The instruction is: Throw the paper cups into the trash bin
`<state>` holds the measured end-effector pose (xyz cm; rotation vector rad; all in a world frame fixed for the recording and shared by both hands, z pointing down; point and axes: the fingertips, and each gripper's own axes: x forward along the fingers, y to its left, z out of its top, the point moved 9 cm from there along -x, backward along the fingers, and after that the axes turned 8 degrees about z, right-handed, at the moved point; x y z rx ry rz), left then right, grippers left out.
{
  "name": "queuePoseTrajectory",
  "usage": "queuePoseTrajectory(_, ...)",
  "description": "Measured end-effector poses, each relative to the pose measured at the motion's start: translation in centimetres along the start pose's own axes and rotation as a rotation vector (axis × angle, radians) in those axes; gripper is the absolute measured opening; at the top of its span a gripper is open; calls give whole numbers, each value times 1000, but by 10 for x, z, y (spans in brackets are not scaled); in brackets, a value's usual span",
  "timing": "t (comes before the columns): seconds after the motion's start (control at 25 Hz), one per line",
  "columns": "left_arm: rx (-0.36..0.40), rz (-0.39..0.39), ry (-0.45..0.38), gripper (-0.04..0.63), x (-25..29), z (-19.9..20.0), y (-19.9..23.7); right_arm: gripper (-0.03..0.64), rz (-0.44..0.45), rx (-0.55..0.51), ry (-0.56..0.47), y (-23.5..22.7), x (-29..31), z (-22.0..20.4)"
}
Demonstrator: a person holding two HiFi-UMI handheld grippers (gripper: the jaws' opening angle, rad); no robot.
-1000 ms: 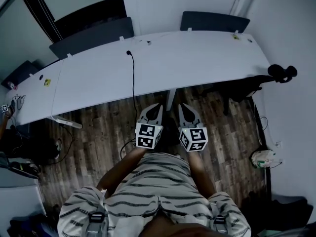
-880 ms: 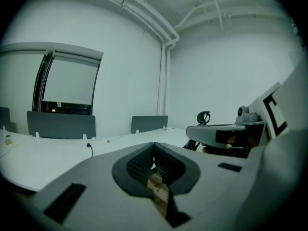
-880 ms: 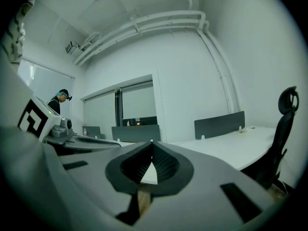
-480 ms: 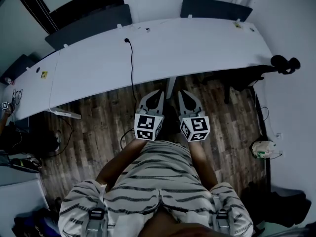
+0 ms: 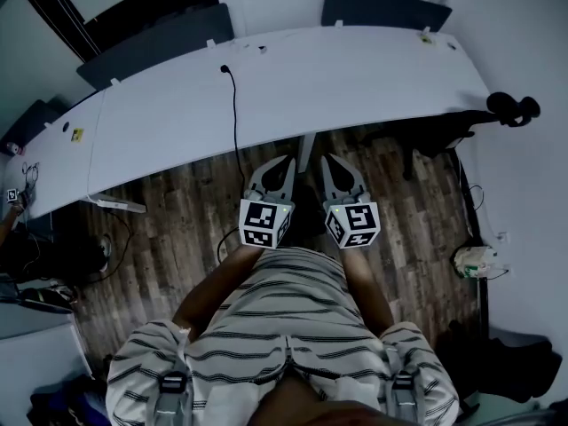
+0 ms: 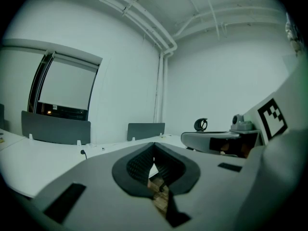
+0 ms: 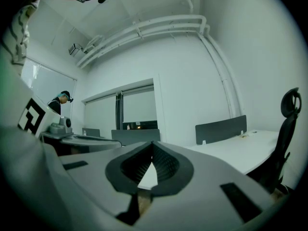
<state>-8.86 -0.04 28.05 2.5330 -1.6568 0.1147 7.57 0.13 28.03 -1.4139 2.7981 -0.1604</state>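
Note:
No paper cup and no trash bin shows in any view. In the head view my left gripper (image 5: 286,163) and right gripper (image 5: 325,161) are held side by side at waist height over the wood floor, both pointing at the long white table (image 5: 337,78). Along the left gripper (image 6: 154,146) the jaws meet at the tips with nothing between them. The right gripper (image 7: 152,144) is likewise shut and empty. Each gripper view shows the other gripper beside it.
A black cable (image 5: 236,127) runs across the table and down to the floor. Dark divider panels (image 5: 383,11) stand along its far side. A black office chair (image 5: 508,109) is at the right end, and a small white object (image 5: 475,260) lies on the floor. Another person (image 7: 61,101) stands far off.
Both grippers keep their place and stay shut. Only the head view has shifted slightly.

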Motion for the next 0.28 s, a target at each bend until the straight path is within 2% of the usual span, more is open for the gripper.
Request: queuePoseTrajectory(0.28, -7, 17, -1, 23, 3, -5, 11, 9, -30, 3, -8, -10, 0, -3)
